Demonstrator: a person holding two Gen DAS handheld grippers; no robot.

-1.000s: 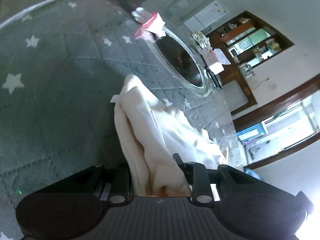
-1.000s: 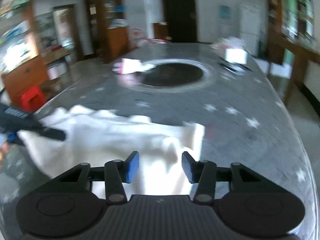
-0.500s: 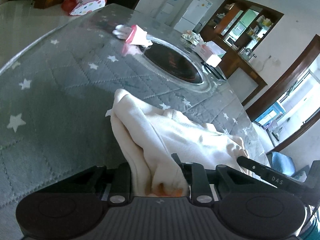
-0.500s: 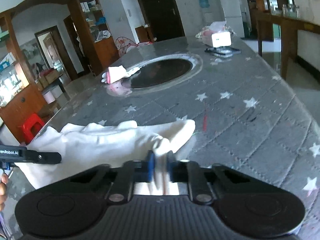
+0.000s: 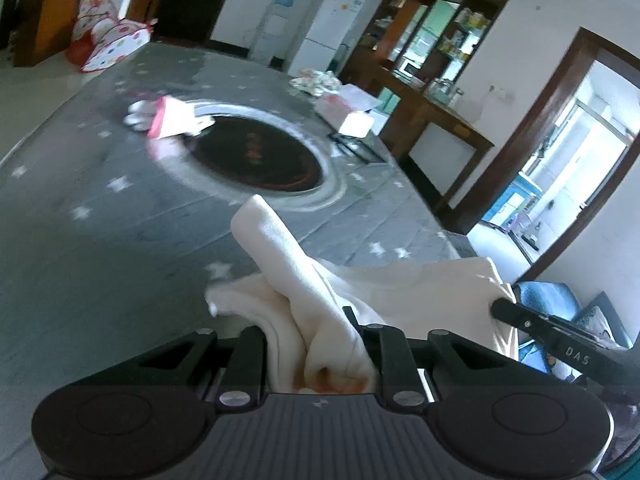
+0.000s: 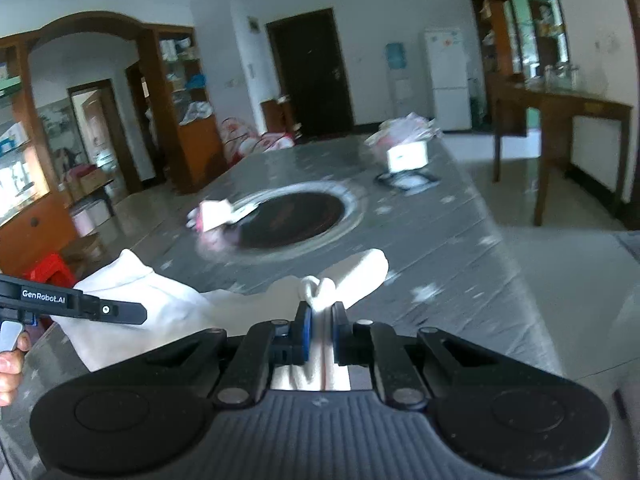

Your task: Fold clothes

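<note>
A cream garment (image 5: 400, 288) hangs stretched between my two grippers, lifted above the near edge of the grey star-pattern table (image 5: 120, 240). My left gripper (image 5: 316, 344) is shut on one bunched corner of it. My right gripper (image 6: 320, 320) is shut on the other corner, and the garment (image 6: 160, 300) runs left from there. The right gripper's finger (image 5: 560, 340) shows at the right of the left wrist view, and the left gripper's finger (image 6: 80, 306) shows at the left of the right wrist view.
A dark round inset (image 5: 260, 156) sits in the table's middle. A folded pink and white cloth (image 5: 172, 120) lies at its far left rim. A white box (image 5: 356, 124), bags and a dark tray stand at the far right. A wooden side table (image 6: 560, 120) stands to the right.
My right gripper has shut on the garment's corner. Both grippers have risen, lifting the garment off the table and pulling it taut between them.
</note>
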